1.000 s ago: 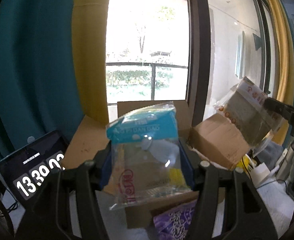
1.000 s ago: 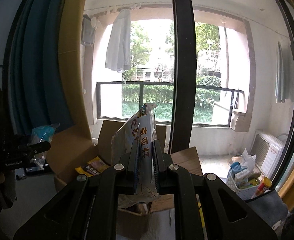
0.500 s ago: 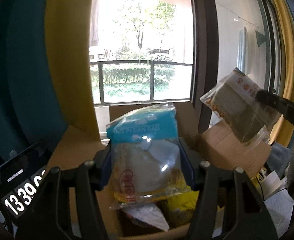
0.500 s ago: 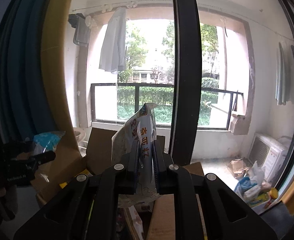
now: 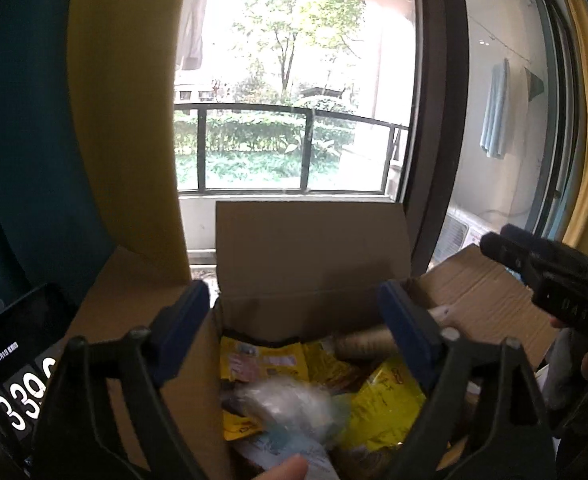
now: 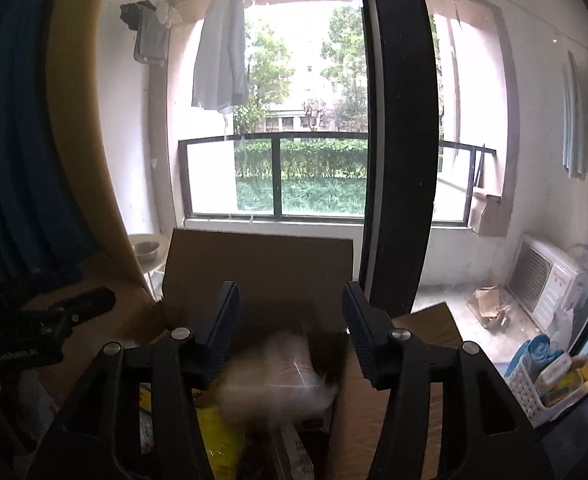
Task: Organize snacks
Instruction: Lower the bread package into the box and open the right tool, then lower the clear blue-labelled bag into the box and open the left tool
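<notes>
Snack packets are lying inside the cardboard box. The left gripper and right gripper are opening, releasing blurred packets into it; remaining snacks cannot be seen.

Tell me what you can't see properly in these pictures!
- Right wrist view: the falling snack bag is motion-blurred, print unreadable.
- Left wrist view: the clear bag in the cardboard box is blurred.
- Left wrist view: the clock screen is cut off by the left gripper.

Both wrist views over cardboard box
</notes>
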A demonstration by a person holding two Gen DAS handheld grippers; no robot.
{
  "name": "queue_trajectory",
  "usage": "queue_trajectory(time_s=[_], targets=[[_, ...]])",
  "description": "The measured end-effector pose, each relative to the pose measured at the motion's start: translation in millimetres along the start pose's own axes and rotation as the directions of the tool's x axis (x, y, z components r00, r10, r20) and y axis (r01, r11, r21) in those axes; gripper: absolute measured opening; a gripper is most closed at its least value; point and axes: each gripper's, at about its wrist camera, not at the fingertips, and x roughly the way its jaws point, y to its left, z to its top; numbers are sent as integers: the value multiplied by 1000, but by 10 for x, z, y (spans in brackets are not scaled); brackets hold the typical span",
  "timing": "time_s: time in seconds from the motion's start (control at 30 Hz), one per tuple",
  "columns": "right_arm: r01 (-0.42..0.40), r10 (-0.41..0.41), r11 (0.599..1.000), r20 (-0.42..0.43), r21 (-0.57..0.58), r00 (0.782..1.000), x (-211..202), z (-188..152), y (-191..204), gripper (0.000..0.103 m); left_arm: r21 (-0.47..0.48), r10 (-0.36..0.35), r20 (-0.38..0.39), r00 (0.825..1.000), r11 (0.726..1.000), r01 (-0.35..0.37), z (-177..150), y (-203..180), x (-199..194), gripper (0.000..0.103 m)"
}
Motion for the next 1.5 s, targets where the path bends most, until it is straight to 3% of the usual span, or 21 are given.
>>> queue_trajectory(time_s=[0.27, 0.67, 1.03, 1.5], targets=[[-14, 14, 1000, -19, 2, 1000, -133, 22, 89, 56, -14, -3, 11, 1000, 1000, 3, 33, 8, -165, 89], [-48, 48, 999, -11, -16, 999, -434, 22, 324, 56, -14, -23, 58, 998, 1000, 24, 1, -4, -751, 89], [-70, 70, 997, -30, -7, 997, -728, -72, 445, 56, -12, -38, 70, 997, 999, 39, -195, -31, -1194, 89], [-102, 104, 995, -102, 24, 989, -1018, -445, 566, 56, -33, -45, 46, 998, 998, 46, -609, 41, -1624, 89]])
